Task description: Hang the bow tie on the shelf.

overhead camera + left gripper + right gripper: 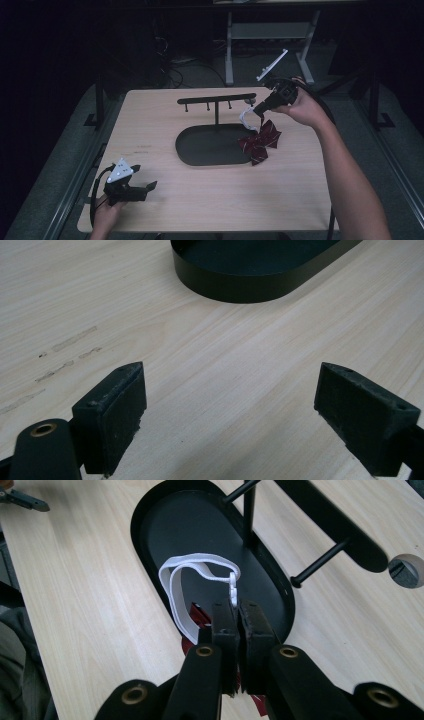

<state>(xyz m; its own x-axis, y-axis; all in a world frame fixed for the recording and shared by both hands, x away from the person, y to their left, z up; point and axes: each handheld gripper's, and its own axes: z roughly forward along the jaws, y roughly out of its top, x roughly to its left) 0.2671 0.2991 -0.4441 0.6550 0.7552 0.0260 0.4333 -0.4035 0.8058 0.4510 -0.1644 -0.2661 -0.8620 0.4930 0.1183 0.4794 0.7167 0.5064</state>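
**Inspector:** Starting at the left. The left gripper (145,187) rests low on the table (165,210) near its front corner, fingers (112,415) released and standing wide, nothing but bare wood between them. The end of the black oval tray (235,287) lies well ahead of those fingertips. This hand takes no part in the work, as I judge it.

**Assistant:** And the middle?

**Inspector:** The stand: a post rising from the tray, carrying a crossbar (216,98) with three short pegs hanging under it. All pegs are bare. Nothing is hung.

**Assistant:** Then the right side?

**Inspector:** The right gripper (258,113) is raised over the tray's right end, fingers (225,630) clenched tight on the small white clasp of a white elastic band (192,575). The band loops out ahead of the fingertips; the dark red bow tie (260,142) dangles just below them, partly over the tray's rim.

**Assistant:** Progress?

**Inspector:** In my judgement, pickup is done and the grip looks secure. Remaining: carry the loop up to the crossbar, beyond and to one side of the fingertips, slip it over a peg or the bar's end, then release. The hanging itself is not yet begun.
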